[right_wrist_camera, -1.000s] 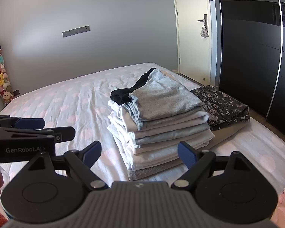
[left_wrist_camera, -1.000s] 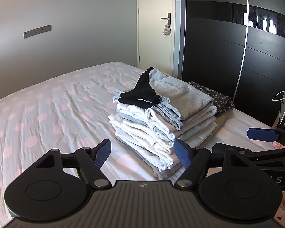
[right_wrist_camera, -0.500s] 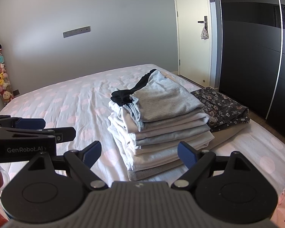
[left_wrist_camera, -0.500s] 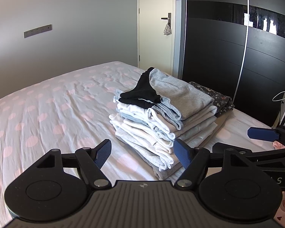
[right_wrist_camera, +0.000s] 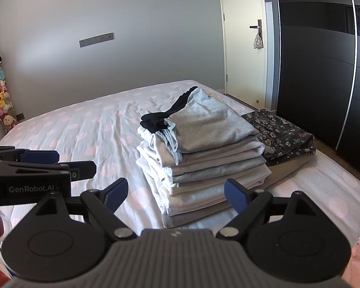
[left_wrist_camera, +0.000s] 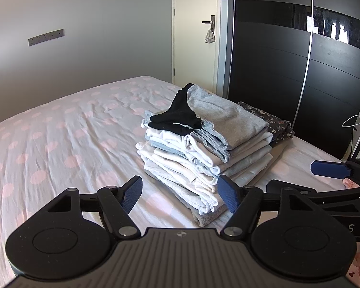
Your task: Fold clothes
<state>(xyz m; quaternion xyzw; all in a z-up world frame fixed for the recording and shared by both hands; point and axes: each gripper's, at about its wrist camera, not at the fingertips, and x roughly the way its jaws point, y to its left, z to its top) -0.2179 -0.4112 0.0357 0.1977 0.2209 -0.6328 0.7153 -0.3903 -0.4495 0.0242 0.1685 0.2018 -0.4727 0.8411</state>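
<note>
Jaws of the left gripper (left_wrist_camera: 180, 193) are closing slightly on nothing; right gripper (right_wrist_camera: 176, 193) hangs open, empty. Folded stack (right_wrist_camera: 201, 158) sits unmoved on the bed (right_wrist_camera: 84, 129) — folding looks nearly done.

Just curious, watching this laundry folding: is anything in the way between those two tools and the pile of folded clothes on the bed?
Nothing visible. Only bare polka-dot bedsheet lies between the left tool, whose jaws are closing on nothing, the open right tool and the stack of folded clothes.
</note>
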